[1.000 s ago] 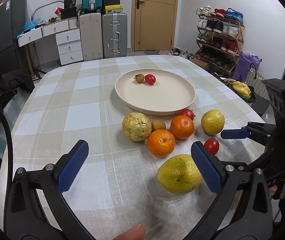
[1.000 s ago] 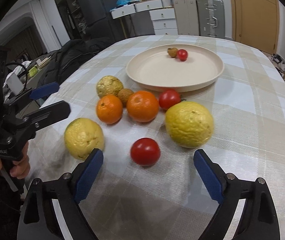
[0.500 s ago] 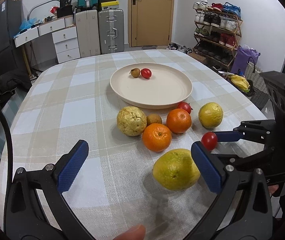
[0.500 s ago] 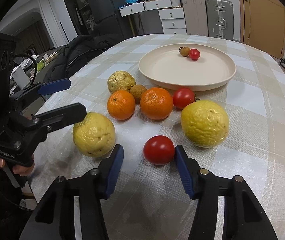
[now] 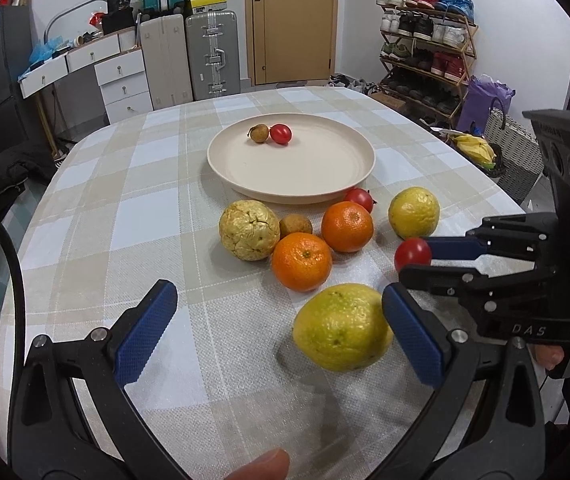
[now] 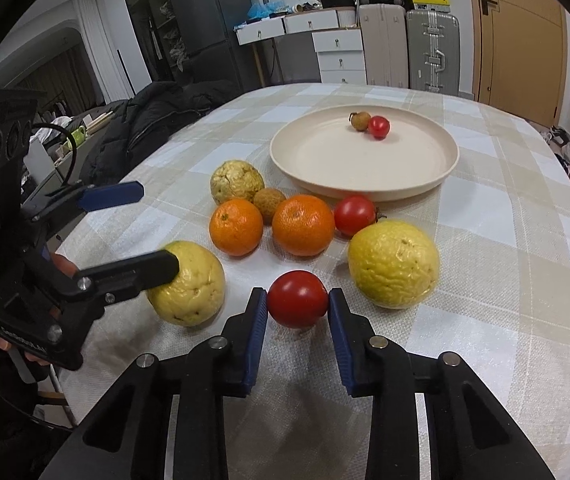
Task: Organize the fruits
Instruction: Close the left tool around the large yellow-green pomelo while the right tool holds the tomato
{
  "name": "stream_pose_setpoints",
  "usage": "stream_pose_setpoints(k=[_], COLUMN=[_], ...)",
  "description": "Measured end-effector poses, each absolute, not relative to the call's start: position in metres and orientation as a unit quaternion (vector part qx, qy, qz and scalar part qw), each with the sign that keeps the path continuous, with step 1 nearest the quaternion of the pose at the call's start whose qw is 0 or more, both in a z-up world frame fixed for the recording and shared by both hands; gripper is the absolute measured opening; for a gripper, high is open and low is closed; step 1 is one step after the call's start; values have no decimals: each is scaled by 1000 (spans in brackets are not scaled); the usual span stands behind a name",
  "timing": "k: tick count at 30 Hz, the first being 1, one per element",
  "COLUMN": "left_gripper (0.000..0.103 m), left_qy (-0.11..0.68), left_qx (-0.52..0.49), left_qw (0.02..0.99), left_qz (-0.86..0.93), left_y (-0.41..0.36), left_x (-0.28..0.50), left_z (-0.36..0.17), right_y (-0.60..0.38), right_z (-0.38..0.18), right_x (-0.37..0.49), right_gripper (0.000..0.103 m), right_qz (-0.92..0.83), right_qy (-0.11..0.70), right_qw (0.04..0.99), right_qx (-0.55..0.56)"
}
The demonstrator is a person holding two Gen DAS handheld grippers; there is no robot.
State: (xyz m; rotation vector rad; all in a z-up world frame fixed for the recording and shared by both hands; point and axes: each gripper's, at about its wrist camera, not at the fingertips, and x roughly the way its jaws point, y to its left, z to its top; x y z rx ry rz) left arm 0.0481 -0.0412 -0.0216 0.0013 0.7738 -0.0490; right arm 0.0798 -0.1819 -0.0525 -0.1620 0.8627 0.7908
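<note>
My right gripper (image 6: 297, 301) is closing its jaws, and both blue pads press on a red tomato (image 6: 297, 298) that sits on the checked tablecloth. The left wrist view shows the same tomato (image 5: 412, 254) between those fingers. My left gripper (image 5: 279, 300) stands wide open, low over the table, and a large yellow-green citrus (image 5: 341, 328) lies just inside its right finger. The cream plate (image 5: 305, 196) beyond holds a small brown fruit (image 5: 259, 133) and a cherry tomato (image 5: 281, 134).
Between the grippers and the plate lie two oranges (image 5: 301, 261) (image 5: 347, 226), a bumpy pale fruit (image 5: 249, 230), a small brown fruit (image 5: 295, 226), another tomato (image 5: 359, 199) and a second yellow citrus (image 6: 393, 264). The table edge runs close on the right.
The right gripper's jaws have come together from wide open onto the red tomato. The left gripper has stayed open and has barely shifted.
</note>
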Motion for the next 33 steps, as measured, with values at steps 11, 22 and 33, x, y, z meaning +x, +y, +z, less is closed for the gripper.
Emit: stream_pose_setpoints(k=[11,22,33], left_gripper=[102,91,56], left_qy=[402,428,439], left_qx=[28,27,24], left_qw=[914,899,891], left_qz=[-51,-92,-115], left_y=[-58,-66,-67], left_x=[49,51,54], left_z=[-31,-44,-52], right_y=[-197,-199,-199], right_z=[-31,-29,-30], right_x=[79,79,78], right_gripper=[32,32,32], right_qz=[374,373,372], right_qy=[363,363,364], right_qw=[852,853,853], right_qx=[-39,-36,-36])
